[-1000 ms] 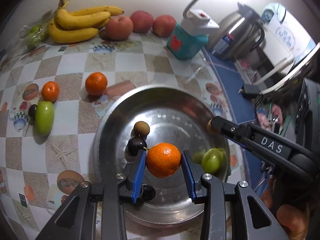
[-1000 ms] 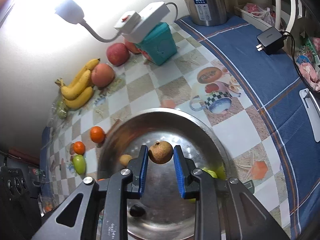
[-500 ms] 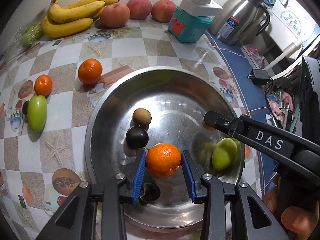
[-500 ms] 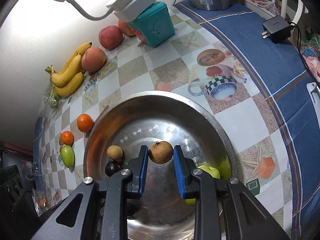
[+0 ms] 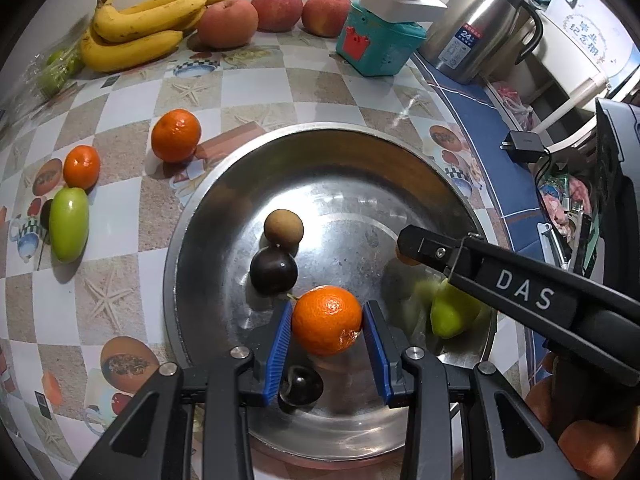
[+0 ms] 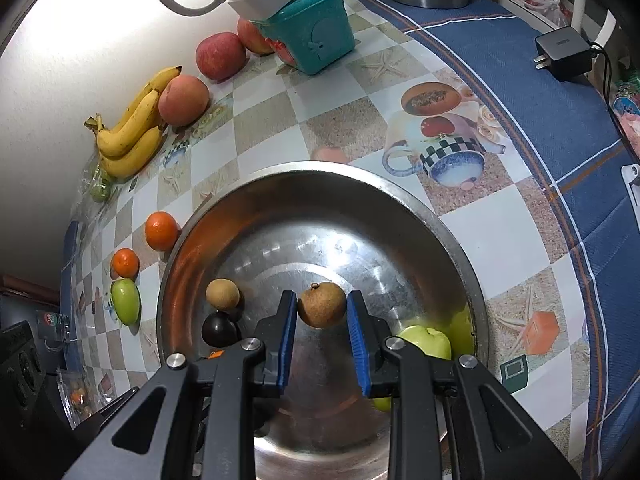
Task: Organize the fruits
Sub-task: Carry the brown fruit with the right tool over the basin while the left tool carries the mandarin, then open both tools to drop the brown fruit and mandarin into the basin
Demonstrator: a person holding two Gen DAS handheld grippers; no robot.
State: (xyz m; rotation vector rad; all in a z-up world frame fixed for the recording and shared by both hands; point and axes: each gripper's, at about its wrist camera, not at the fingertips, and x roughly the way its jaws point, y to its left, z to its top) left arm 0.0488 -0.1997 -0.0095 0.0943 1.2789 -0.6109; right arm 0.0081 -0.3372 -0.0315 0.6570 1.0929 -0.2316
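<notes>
Four fruits already in bowl (image 5: 192, 240); left gripper (image 5: 326, 322) clamps orange (image 5: 326, 320), right gripper (image 6: 322, 306) clamps brown fruit (image 6: 322, 305) over it; bananas (image 5: 140, 28), apples (image 5: 276, 8), others remain outside.

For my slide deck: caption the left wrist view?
Left claw holds a tangerine over the steel basin.

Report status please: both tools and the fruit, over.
Left tool shut on orange. Right tool shut on brown fruit. Both above metal bowl. Nothing blocking.
</notes>
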